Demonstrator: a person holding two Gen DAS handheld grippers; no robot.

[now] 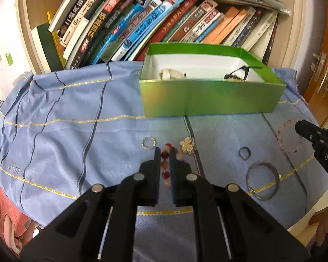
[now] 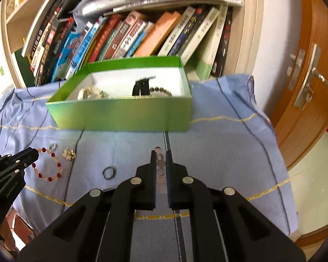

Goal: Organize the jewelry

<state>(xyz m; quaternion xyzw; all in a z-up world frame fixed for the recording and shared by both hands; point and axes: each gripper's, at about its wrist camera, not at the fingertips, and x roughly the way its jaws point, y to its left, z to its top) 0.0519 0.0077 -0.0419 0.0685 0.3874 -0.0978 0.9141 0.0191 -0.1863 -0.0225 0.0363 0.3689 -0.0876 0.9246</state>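
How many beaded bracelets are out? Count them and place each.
3. The red-and-peach bracelet sits between the left gripper's jaws; the pink bracelet between the right gripper's jaws; the dark bracelet lies in the green box. The box may hide more.

- The blue cloth looks woven and matt, with a fine mesh-like texture.
- The green box at 12 o'clock looks like glossy card, white inside.
- The silver bangle at 3 o'clock shines like smooth metal.
- The left gripper is matt black plastic with metal pins.
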